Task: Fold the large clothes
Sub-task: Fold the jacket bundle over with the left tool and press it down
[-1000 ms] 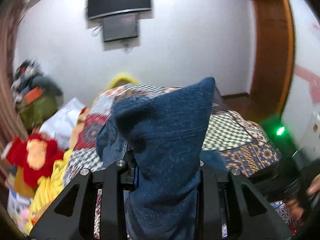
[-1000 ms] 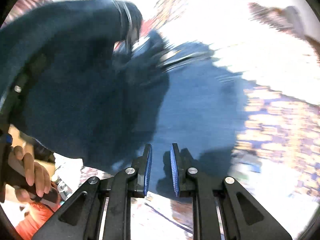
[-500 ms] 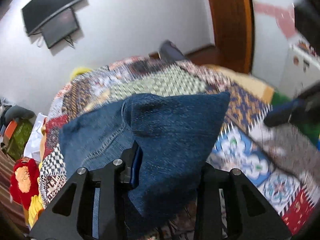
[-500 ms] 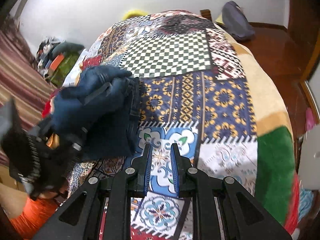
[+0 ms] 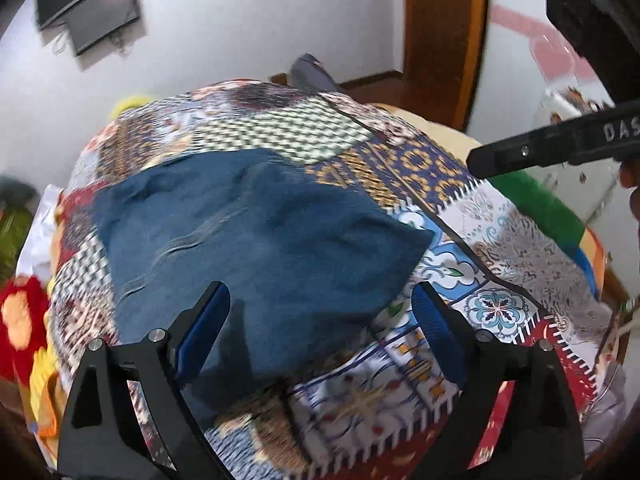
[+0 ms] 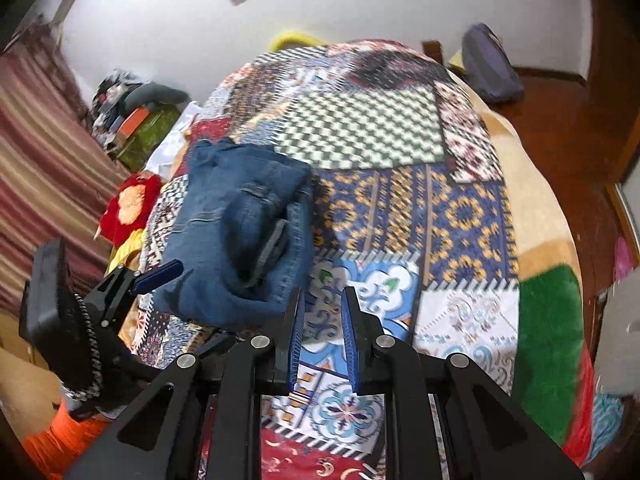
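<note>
The jeans (image 5: pixel 256 236) are lying in a folded bundle on the patchwork bedspread (image 5: pixel 500 248), right in front of the left gripper (image 5: pixel 320 312) and a bit below it. That gripper's jaws are opening and already stand wide. The near edge of the denim sits between the two blue pads, but neither pad is pressing on it, so the cloth is loose on the bed. From the right wrist view you can see the same bundle (image 6: pixel 244 232) off to the front-left of the right gripper (image 6: pixel 322 340), with the left gripper (image 6: pixel 132 292) at the bundle's near-left corner, one blue finger poking toward the fabric.

The right gripper has its jaws drawn in to a narrow slit with nothing between them, just bedspread (image 6: pixel 460 216) showing through the gap. It hangs over the blue-and-white tile patch, just beside the jeans but not touching.

Beyond the bundle, further up the bed, there's a green-and-white checkered patch (image 6: pixel 360 128). A red and yellow plush toy (image 5: pixel 20 316) sits off to the left of the left gripper at the bed's edge. A dark screen (image 5: pixel 96 20) hangs on the wall past the far end of the bed.
</note>
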{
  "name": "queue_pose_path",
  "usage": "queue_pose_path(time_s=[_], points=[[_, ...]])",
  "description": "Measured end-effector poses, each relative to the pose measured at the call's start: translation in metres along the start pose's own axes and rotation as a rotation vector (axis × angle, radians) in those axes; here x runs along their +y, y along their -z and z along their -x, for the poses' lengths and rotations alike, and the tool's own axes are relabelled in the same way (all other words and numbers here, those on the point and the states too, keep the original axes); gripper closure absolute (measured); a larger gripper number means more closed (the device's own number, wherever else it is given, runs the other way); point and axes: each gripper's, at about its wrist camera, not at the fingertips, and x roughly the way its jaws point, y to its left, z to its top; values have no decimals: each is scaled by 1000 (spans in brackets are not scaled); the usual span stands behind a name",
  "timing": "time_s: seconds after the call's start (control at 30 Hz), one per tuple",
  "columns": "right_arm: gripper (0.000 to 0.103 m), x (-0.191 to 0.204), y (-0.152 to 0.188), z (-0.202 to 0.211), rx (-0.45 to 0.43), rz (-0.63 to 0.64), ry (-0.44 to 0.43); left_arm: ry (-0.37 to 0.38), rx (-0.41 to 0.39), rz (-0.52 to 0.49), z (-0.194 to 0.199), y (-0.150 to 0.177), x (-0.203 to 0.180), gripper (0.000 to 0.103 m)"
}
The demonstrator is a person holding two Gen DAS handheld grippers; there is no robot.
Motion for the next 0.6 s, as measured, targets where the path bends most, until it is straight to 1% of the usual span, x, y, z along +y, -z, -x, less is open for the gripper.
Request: queue_pose_path(time_s=[0.1,0.17,0.27,0.33,0.37,0.43,0.5,0.57,0.6], points=[[89,22,-8,-1,-12,52,-25,-24,-21,73,19,6,26,9],[89,40,-14,-5,-14,92,-34,-61,-27,121,29,10,46,8],[89,68,-18,-13,-26,171,-23,-135,-40,187,39,21,79,6],[89,88,-19,-22,-33,232,-9,-185,-28,226,38,28,97,6],[89,99,-19,-29,-29,270,8,-197,-17,244,36,32,105,6],[89,112,-18,-44,-10,323,39,-197,7,276,30,41,115,6],[89,120,-15,-67,32,372,104,-183,45,302,18,51,122,6],[89,122,-9,-87,58,421,189,-181,97,309,1,59,125,5],[89,121,-4,-98,75,458,243,-166,102,316,-5,64,124,4]])
